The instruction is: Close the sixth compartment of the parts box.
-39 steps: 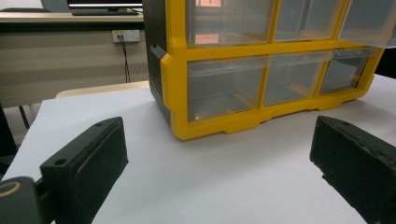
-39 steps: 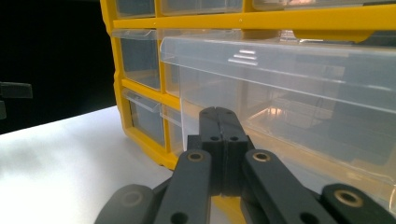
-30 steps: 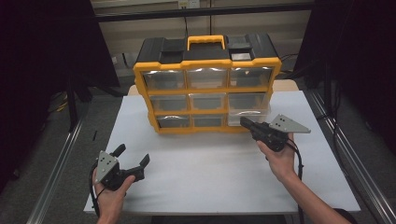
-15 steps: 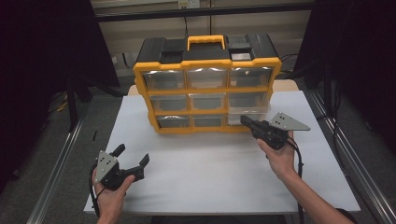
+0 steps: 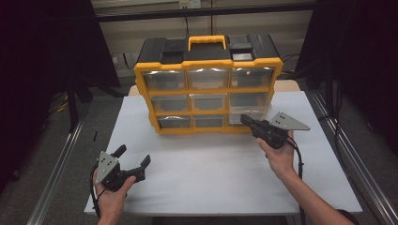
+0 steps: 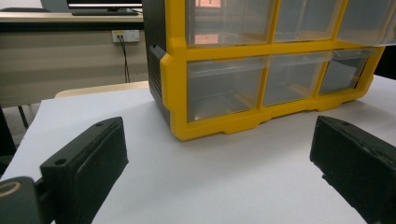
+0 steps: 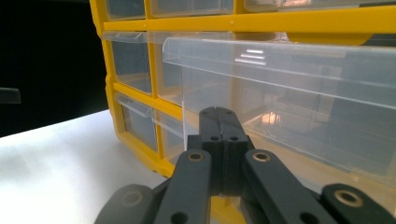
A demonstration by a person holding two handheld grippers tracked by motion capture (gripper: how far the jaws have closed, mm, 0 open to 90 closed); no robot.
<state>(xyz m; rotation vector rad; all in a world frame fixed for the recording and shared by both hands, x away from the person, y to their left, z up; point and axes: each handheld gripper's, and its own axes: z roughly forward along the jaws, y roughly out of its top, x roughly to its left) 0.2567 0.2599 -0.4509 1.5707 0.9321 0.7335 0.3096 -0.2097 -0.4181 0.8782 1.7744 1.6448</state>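
Yellow nine-drawer organizer (image 5: pixel 208 89) stands at the table's (image 5: pixel 220 173) far edge; right gripper (image 5: pixel 245 119), jaws closed, meets one protruding clear drawer (image 5: pixel 251 115); left gripper (image 5: pixel 133 157) is open.

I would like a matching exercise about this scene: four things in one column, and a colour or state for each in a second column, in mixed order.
Things:
1. left hand-held gripper
2. right hand-held gripper
3. organizer handle
4. table

Colour or state:
A. white
B. jaws wide open
C. yellow
D. jaws shut, at a clear drawer that is pulled out

Pairs: 1-B, 2-D, 3-C, 4-A
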